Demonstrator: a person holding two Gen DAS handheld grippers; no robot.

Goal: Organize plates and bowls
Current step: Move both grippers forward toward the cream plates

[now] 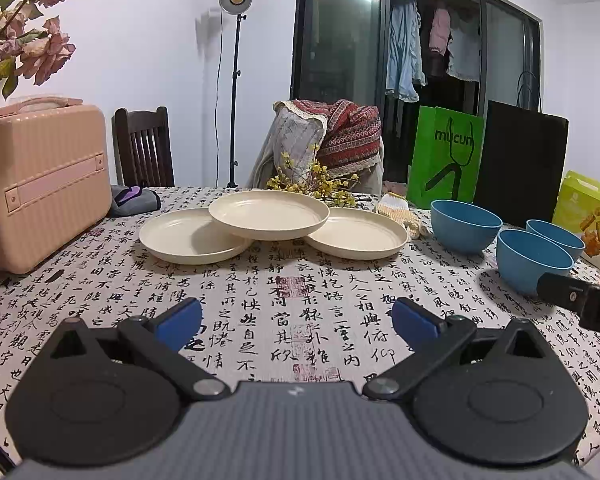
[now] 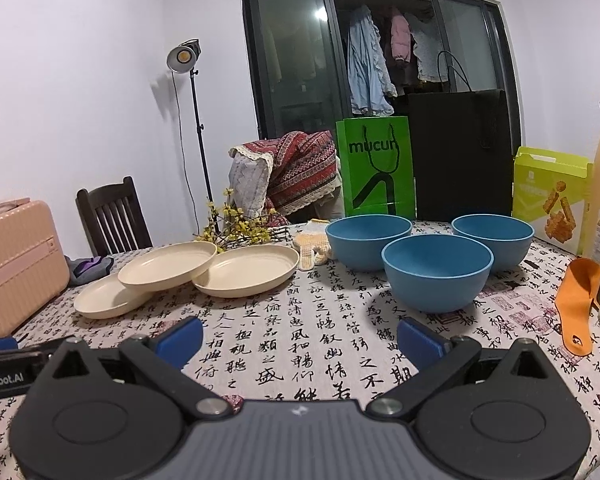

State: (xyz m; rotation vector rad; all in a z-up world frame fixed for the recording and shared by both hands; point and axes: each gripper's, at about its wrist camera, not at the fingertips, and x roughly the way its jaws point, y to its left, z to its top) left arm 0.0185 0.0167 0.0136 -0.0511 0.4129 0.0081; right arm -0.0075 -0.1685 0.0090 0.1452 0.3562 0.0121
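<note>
Three cream plates lie on the calligraphy tablecloth: a left plate [image 1: 190, 236], a right plate [image 1: 358, 232], and a middle plate [image 1: 268, 212] resting tilted across the rims of both. Three blue bowls stand upright to their right: a near one [image 2: 436, 270], a back left one [image 2: 368, 240] and a back right one [image 2: 494, 240]. My left gripper [image 1: 296, 322] is open over bare cloth in front of the plates. My right gripper [image 2: 298, 338] is open in front of the bowls, holding nothing.
A pink case [image 1: 40, 184] stands at the left table edge. Yellow flower twigs [image 1: 316, 184], a knitted cloth [image 2: 310, 246], a green bag [image 2: 376, 168], a black bag [image 2: 460, 156] and a yellow-green box [image 2: 548, 196] line the back. An orange shoehorn [image 2: 580, 304] lies at right.
</note>
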